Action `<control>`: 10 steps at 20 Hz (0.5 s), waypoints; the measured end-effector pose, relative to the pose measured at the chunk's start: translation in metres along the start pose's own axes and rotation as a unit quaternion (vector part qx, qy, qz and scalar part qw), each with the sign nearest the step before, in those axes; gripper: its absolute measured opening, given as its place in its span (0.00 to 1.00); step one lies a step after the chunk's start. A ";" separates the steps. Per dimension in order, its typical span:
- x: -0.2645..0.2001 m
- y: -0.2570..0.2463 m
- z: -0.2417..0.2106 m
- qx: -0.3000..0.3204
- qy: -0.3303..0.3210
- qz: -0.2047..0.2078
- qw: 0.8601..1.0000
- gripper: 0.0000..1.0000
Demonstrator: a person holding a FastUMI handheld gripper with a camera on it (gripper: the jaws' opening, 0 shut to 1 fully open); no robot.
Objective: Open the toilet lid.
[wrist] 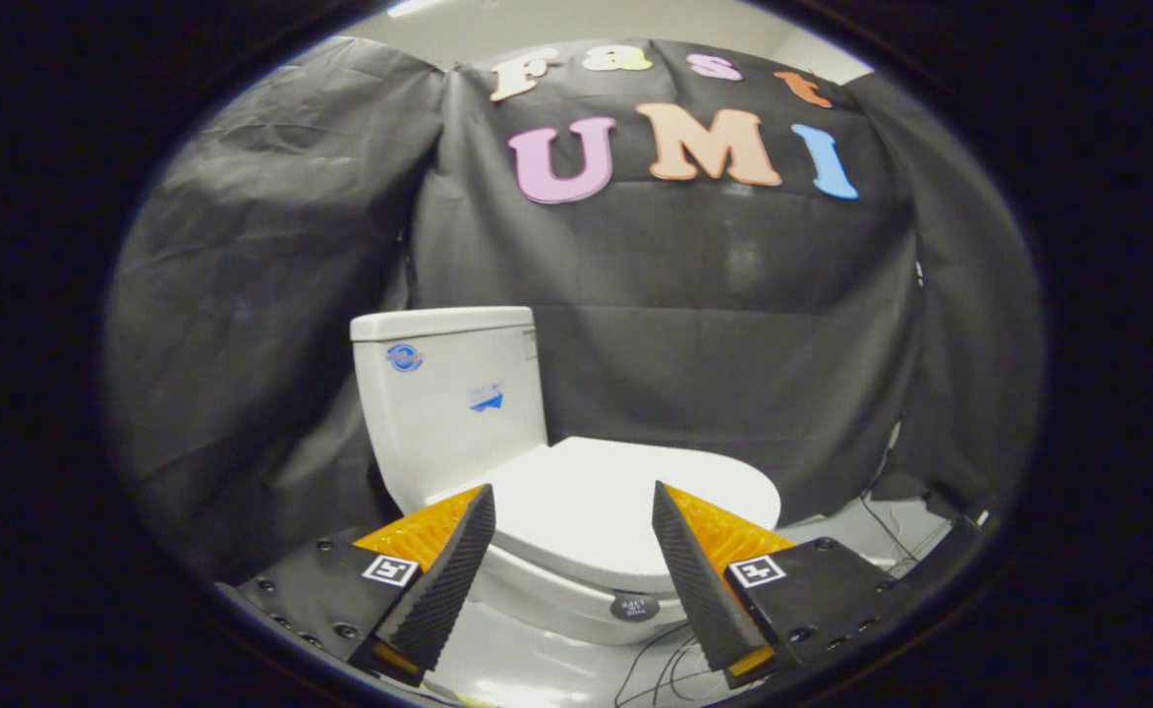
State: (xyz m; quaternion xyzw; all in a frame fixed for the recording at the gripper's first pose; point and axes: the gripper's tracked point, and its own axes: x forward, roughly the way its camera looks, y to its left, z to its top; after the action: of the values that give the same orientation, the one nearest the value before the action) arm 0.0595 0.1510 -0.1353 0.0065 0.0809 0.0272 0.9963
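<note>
While the tongs gape empty, their fingers hide the shut lid's edges.

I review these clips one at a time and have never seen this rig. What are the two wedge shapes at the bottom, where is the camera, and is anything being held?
The camera rides on a hand-held two-finger gripper and looks forward along its fingers; those are the two wedges. They stand wide apart and hold nothing. Just ahead of them, seen through the gap, is a white toilet with its lid down flat over the bowl. The tank rises behind it to the left. A black cloth wall hangs behind, and thin cables trail on the pale floor below the bowl.
</note>
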 end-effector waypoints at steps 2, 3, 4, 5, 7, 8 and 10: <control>0.001 0.005 -0.010 0.025 -0.005 0.006 1.000 0.98; 0.003 0.005 -0.019 0.043 -0.001 0.005 0.999 0.98; 0.008 0.005 -0.029 0.058 0.018 0.011 0.998 0.97; 0.006 0.003 -0.044 0.064 0.038 0.005 0.997 0.97; 0.009 -0.010 -0.058 0.061 0.053 -0.012 0.997 0.98; 0.012 -0.016 -0.063 0.067 0.058 -0.017 0.996 0.99; 0.012 -0.027 -0.080 0.086 0.076 -0.031 0.993 0.99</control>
State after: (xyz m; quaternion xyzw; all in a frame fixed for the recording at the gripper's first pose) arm 0.0602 0.1253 -0.2169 0.0871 0.1589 -0.0100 0.9834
